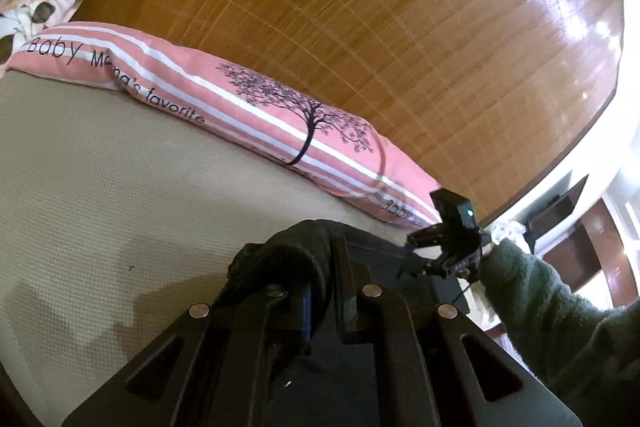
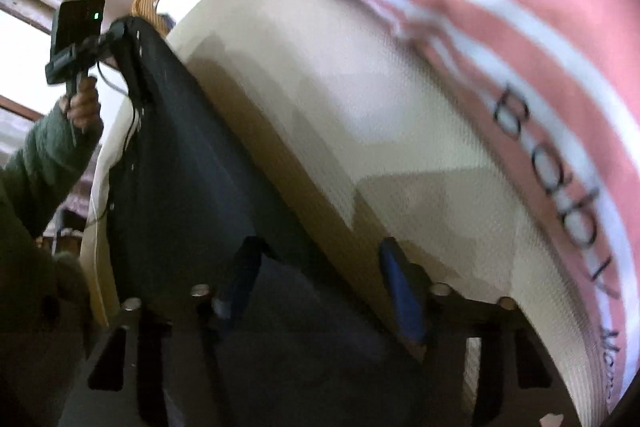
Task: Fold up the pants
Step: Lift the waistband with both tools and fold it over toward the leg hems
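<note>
On the bed (image 1: 80, 195), beside a pink striped pillow (image 1: 240, 107), dark pants (image 2: 192, 155) hang lifted: left claw (image 1: 320, 307) pinches one bunched end, right claw (image 2: 320, 291) stands half-spread astride the cloth, not pressing; I judge folding barely begun

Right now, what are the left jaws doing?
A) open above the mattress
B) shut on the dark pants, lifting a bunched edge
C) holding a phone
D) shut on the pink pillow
B: in the left wrist view the left gripper is shut on a bunched fold of the dark pants, raised off the beige mattress; the pink pillow lies apart.
</note>
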Demonstrator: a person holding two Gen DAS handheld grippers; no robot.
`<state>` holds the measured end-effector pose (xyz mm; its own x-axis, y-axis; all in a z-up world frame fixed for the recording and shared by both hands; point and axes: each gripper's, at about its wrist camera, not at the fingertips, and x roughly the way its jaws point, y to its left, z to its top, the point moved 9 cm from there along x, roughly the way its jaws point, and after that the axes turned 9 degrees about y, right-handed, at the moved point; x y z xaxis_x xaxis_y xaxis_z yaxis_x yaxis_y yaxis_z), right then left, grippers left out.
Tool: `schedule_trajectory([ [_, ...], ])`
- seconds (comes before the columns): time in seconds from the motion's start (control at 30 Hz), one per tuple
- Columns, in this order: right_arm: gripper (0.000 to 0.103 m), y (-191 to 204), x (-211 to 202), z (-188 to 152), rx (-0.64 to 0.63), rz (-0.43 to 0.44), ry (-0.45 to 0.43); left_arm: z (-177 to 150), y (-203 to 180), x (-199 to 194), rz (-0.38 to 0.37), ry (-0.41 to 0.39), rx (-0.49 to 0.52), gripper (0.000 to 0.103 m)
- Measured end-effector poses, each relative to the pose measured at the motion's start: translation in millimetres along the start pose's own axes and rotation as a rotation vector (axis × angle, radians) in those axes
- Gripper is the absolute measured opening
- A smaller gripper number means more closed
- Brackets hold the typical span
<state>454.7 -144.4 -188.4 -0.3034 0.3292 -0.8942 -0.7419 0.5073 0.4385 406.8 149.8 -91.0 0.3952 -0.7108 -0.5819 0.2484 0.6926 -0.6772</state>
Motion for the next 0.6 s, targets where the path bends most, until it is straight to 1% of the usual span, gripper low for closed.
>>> schedule_trajectory([
  [0.03, 0.043, -3.3, -0.1, -7.8, 0.002, -0.008, 0.006, 0.8, 0.4, 1.2, 0.007, 0.001, -0.002, 0.008],
  [0.2, 0.036, -31.7, -12.0, -43.3, 0.057, -0.040, 0.001, 0.9, 4.0, -0.2, 0.040, -0.005, -0.015, 0.008],
  [0.23, 0.033, -37.0, -15.1, -50.5, 0.065, -0.047, -0.001, 0.4, 4.8, -0.1, 0.045, -0.005, -0.019, 0.008],
  [0.3, 0.030, -44.2, -16.7, -60.4, 0.087, -0.062, -0.009, 0.7, 6.0, 2.2, 0.057, -0.005, -0.021, 0.008],
  [0.37, 0.023, -49.3, -19.7, -67.4, 0.105, -0.071, -0.021, 1.9, 8.0, 4.6, 0.070, -0.004, -0.024, 0.008],
  [0.43, 0.018, -52.1, -22.2, -71.9, 0.126, -0.086, -0.041, 2.9, 10.9, 7.7, 0.078, -0.003, -0.033, 0.008],
  [0.47, 0.015, -50.8, -22.0, -73.0, 0.132, -0.106, -0.052, 3.7, 13.4, 10.6, 0.092, 0.000, -0.038, 0.008],
  [0.6, 0.010, -41.1, -29.3, -78.7, 0.155, -0.192, -0.099, 4.2, 17.4, 15.7, 0.133, -0.001, -0.044, 0.008],
])
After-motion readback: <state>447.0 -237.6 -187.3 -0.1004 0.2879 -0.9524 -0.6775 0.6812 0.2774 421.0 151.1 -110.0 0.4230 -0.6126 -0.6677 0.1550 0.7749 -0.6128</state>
